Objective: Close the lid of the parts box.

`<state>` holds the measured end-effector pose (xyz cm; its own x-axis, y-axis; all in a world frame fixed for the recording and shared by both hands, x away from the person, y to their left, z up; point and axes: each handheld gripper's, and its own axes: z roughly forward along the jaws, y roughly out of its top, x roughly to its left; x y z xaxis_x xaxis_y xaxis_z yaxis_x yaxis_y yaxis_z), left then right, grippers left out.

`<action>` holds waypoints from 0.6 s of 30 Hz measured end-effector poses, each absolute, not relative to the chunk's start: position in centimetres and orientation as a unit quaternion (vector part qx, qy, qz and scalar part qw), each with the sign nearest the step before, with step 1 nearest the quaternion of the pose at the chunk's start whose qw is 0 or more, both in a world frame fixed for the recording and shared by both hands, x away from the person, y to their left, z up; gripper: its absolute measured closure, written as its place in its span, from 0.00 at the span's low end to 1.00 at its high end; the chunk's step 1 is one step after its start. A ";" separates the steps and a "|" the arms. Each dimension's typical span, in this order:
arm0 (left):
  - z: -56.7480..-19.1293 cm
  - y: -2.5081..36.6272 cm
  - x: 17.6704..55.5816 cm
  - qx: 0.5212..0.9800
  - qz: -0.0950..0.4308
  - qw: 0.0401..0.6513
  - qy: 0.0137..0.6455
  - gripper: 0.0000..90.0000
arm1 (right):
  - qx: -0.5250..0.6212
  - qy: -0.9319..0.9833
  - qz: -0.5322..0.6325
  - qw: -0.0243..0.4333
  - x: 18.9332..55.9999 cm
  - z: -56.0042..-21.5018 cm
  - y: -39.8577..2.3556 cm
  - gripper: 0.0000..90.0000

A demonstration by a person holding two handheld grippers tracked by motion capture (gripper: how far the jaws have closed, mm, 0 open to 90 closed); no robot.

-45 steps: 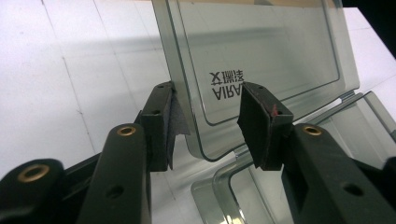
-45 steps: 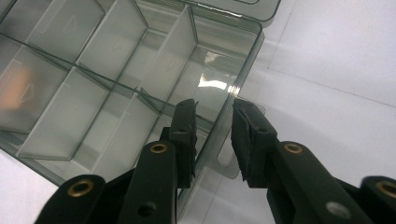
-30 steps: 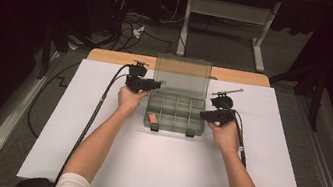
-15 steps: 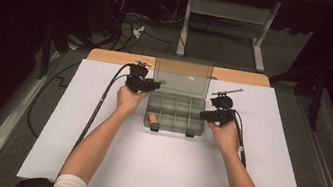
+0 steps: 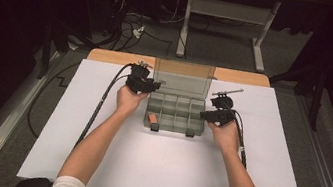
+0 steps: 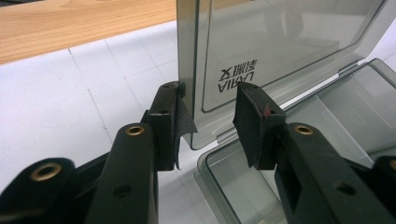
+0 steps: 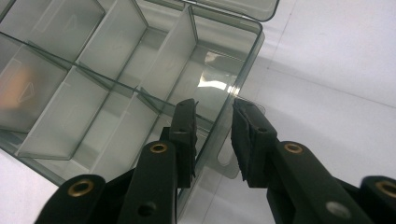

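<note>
While jaws gape, grippers flank organizer box [image 5: 175, 110]

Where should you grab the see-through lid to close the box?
Probably by the lid's free left edge, coming from the left side. It stands upright and thin, so the open left gripper can straddle it. The hinge along the box leaves that edge free.

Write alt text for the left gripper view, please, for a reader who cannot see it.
The left gripper, jaws open, straddles the edge of the upright clear lid of a compartment box on a white table.
</note>
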<state>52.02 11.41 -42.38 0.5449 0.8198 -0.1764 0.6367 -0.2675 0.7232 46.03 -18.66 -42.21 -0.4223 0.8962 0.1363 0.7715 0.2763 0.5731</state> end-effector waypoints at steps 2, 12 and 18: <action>-42.3 11.4 52.0 0.788 0.118 0.390 0.461 0.69 | 0.526 0.792 0.290 0.107 46.0 -42.2 -18.7 0.79; -42.0 11.3 51.6 0.792 0.124 0.392 0.452 0.68 | 0.526 0.792 0.291 0.107 46.0 -42.2 -18.7 0.79; -41.8 11.4 51.5 0.792 0.126 0.395 0.449 0.67 | 0.526 0.792 0.291 0.107 46.0 -42.2 -18.7 0.79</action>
<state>51.49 11.36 -41.84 0.5653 0.8102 -0.1548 0.6114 -0.2857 0.7379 46.02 -18.69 -42.22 -0.4240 0.8954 0.1357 0.7703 0.2777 0.5740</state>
